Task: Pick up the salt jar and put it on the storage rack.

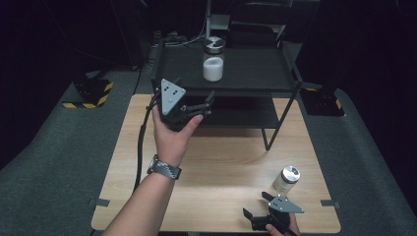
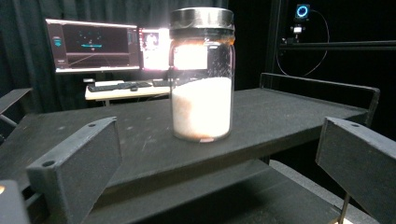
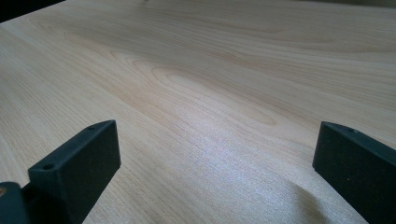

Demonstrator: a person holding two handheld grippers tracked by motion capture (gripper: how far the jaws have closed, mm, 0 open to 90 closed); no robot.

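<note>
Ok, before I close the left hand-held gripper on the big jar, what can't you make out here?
- Jar label: washed out by glare from the monitors behind, left gripper view.
- Shelf's far side: lost in darkness, high view.
- Small jar contents: too small to read, high view.
- Right hand-held gripper: the person's hand cut off by the bottom edge, high view.

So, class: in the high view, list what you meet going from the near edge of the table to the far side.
Right gripper → small jar on the wooden table → left gripper, jaws open → tall jar of white powder on the black shelf.
</note>
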